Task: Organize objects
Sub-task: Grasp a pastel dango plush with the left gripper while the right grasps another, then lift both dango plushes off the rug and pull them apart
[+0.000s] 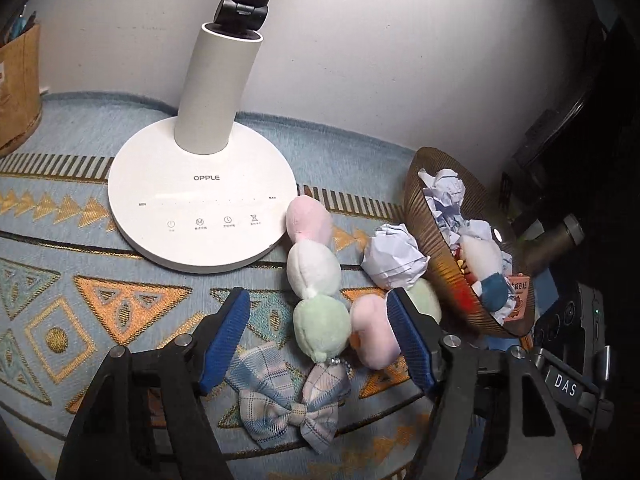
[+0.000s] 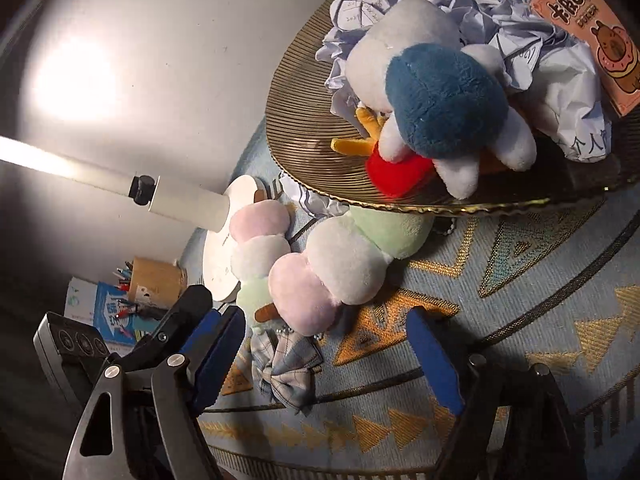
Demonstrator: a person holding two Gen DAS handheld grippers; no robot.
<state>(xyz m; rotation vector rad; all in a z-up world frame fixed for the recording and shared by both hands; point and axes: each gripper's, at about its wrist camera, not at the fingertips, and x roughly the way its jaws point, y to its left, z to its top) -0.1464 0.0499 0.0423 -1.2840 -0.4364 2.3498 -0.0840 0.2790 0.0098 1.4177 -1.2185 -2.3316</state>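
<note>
Plush in pink, white and green makes up the two dumpling-skewer toys lying on the patterned cloth, and they look like the things left to tidy. One skewer toy (image 1: 314, 280) lies with its pink end touching the front rim of the lamp base (image 1: 200, 200) and its green end beside a plaid bow (image 1: 288, 396). The second skewer toy (image 2: 344, 264) lies just beside the first, its green end tucked under the rim of the ribbed bowl (image 2: 304, 120).

That bowl sits near the right edge of the cloth and already holds crumpled paper (image 2: 500, 12), a white-and-blue stuffed animal (image 2: 440, 96) and a pink card (image 2: 592, 36). One loose paper ball (image 1: 394, 256) lies on the cloth against the bowl's outer wall.

The left gripper (image 1: 320, 340) hangs wide open over the green end of the first toy and the pink end of the second — holding nothing. The right gripper (image 2: 332, 360) is likewise spread wide and empty, low over the cloth near the bow, with the second toy just ahead of it.

My reading is that the step in hand is the approach to a soft toy, before any grasp. The next move calls for lowering one claw so a single toy sits between the pads, not both — they lie close — then closing gently, lifting clear and carrying it over the bowl's rim.
</note>
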